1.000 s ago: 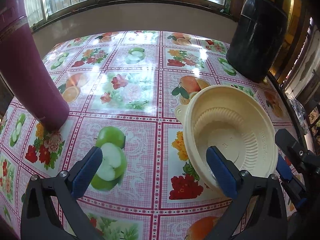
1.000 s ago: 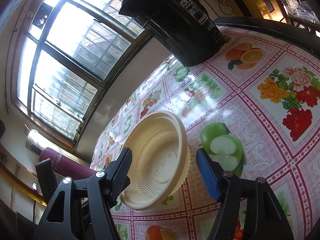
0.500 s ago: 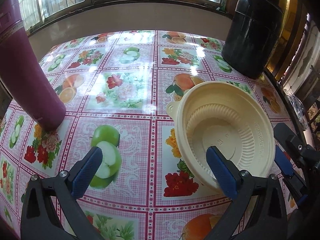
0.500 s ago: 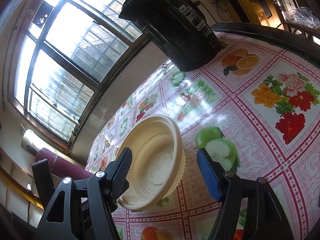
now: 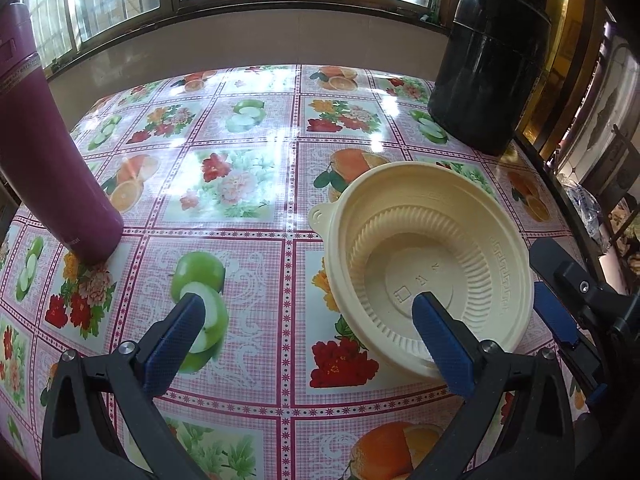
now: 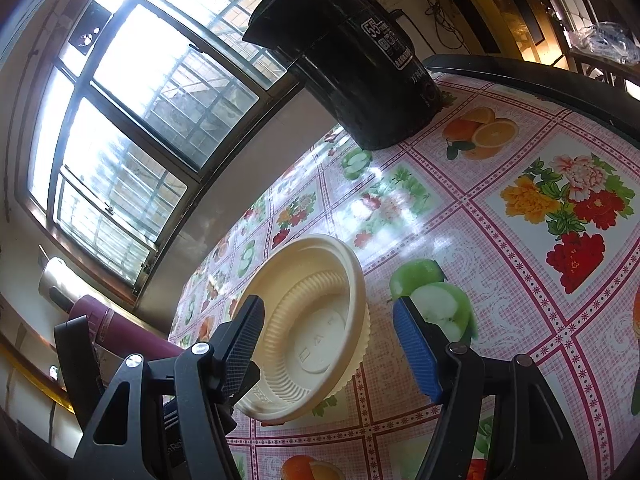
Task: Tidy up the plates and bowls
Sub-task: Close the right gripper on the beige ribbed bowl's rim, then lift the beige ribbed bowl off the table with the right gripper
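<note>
A cream plastic bowl [image 5: 432,264] with ribbed walls and a small tab on its rim sits on the flowered tablecloth [image 5: 240,184]. My left gripper [image 5: 314,324] is open; its right finger [image 5: 436,332] reaches over the bowl's near rim into the hollow, and its left finger hangs over a printed apple. The right gripper [image 5: 554,288] stands just off the bowl's right rim. In the right wrist view the same bowl [image 6: 316,320] lies ahead between the spread fingers of my right gripper [image 6: 330,336], open, with the left finger [image 6: 246,332] overlapping the rim. I cannot tell whether any finger touches the bowl.
A tall maroon flask [image 5: 48,152] stands at the table's left. A big black pot [image 5: 488,80] occupies the far right corner below the window wall [image 5: 256,40]. The table's dark edge [image 5: 560,196] runs along the right side, with chairs and a bag beyond.
The left wrist view has tipped up slightly, so the bowl sits a little further left in it. Both grippers keep their fingers spread and the bowl stays where it was on the cloth.
</note>
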The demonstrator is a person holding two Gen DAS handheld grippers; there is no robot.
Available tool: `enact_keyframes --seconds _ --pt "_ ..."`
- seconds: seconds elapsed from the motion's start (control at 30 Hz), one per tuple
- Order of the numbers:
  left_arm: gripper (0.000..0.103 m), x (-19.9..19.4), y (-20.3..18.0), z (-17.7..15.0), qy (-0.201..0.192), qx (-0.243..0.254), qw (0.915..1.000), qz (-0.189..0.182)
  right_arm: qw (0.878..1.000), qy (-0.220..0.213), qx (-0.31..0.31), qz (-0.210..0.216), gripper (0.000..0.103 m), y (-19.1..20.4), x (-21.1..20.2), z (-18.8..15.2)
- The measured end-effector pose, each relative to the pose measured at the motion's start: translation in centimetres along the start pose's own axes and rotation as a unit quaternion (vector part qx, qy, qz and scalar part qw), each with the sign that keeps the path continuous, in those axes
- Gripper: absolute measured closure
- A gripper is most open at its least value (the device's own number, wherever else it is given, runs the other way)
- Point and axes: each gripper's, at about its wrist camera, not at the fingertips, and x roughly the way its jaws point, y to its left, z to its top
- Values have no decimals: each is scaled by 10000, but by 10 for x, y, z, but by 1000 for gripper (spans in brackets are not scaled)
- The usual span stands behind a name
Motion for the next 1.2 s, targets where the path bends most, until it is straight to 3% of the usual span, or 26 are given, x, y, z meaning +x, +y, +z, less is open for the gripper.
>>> enact_keyframes --seconds 0.83,1.07,1.2 --pt "0 2 -5 -4 -95 225 9997 101 9998 91 -142 -121 57 5 4 -5" --pt "10 0 -5 -3 -202 231 9995 52 9997 121 -161 -134 60 6 5 -7" --pt "27 4 -7 -4 -81 251 9996 -108 9996 150 -187 -146 63 7 7 -8"
